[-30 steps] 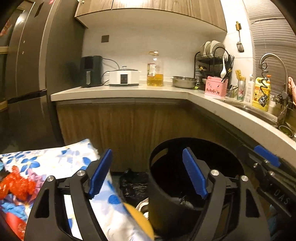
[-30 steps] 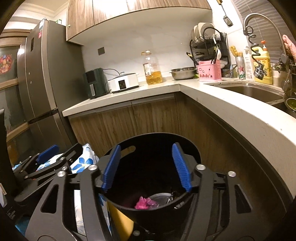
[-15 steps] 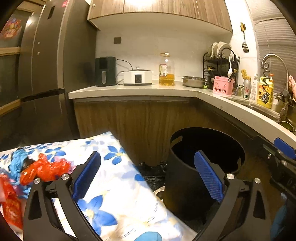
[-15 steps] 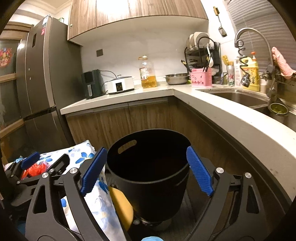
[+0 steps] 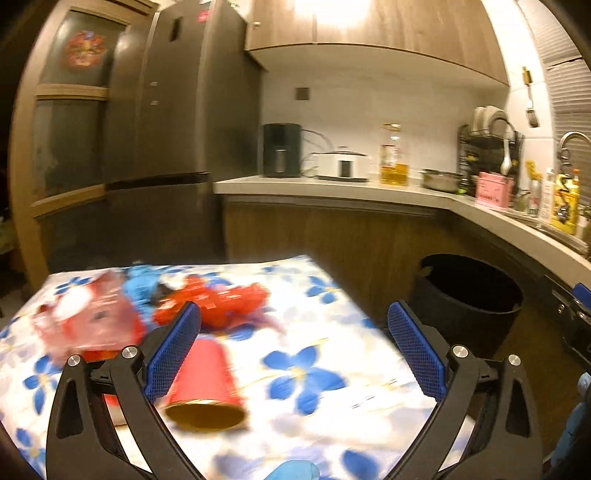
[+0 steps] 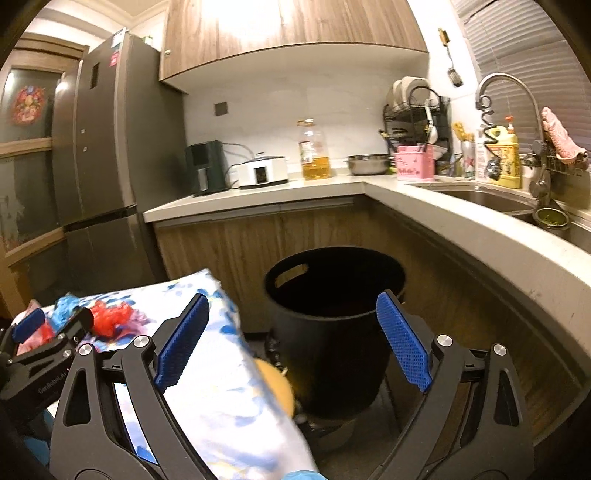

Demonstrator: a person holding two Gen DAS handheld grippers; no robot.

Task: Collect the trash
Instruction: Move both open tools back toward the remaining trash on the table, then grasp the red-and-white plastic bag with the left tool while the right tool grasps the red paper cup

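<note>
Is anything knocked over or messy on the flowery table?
Yes. A red cup lies tipped on its side on the flowered cloth, open end facing the camera. Behind it sit crumpled red wrappers and a blue scrap, all litter, not yet in the black bin.

You face an L-shaped counter (image 6: 258, 195) under wood cabinets (image 6: 288, 33), a dark fridge (image 6: 107, 147) at its left end.

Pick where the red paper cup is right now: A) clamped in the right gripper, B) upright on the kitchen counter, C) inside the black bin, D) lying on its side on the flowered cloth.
D. The red paper cup lies tipped over on the flowered cloth, its open mouth toward the camera, just past the open left gripper.
</note>
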